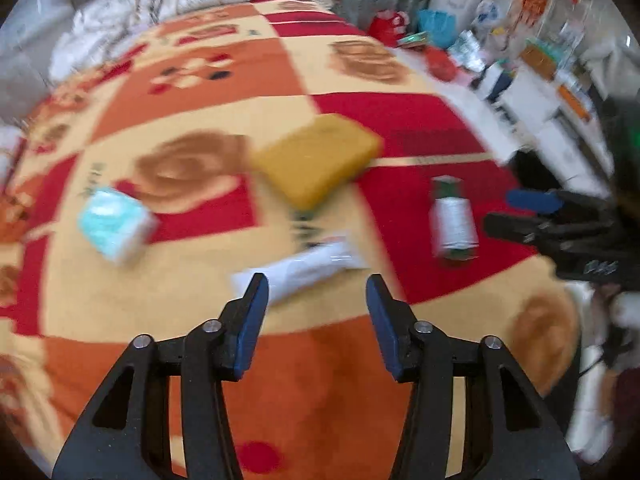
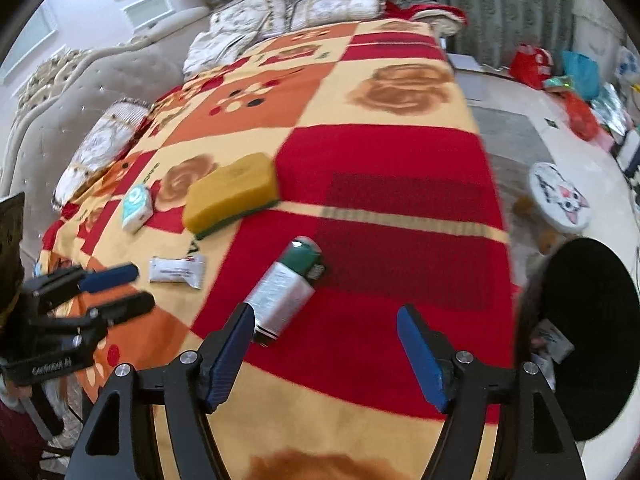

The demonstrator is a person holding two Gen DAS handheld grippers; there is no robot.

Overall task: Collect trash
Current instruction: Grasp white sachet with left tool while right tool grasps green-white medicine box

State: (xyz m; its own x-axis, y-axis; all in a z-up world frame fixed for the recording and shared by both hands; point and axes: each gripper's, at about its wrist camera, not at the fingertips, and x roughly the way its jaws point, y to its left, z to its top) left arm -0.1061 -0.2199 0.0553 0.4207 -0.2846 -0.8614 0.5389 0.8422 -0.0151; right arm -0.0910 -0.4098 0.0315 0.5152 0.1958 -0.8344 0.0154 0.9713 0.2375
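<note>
4 loose items lie on the patterned blanket [image 2: 400, 152]. The white wrapper [image 1: 298, 270] lies flat just ahead of your left gripper [image 1: 317, 294], its near end level with the left fingertip; whether they touch cannot be told, as that view is blurred. Your left gripper's jaws stand wide apart with nothing between them.

The green-capped white bottle [image 2: 286, 288] lies on its side on a red square, its base end just beside the inner fingertip of your right gripper [image 2: 326, 322]; contact cannot be confirmed. Your right gripper's jaws are spread wide and empty.

Farther up the blanket, the yellow sponge [image 2: 232, 192] with a green underside lies tilted across a red and cream boundary. The small teal-and-white packet [image 2: 137, 207] sits near the sponge, on its left, apart from it.

A black round bin [image 2: 592, 336] stands off the blanket's right edge, beside your right gripper. Pillows [image 2: 248, 20] lie at the far end of the blanket.
</note>
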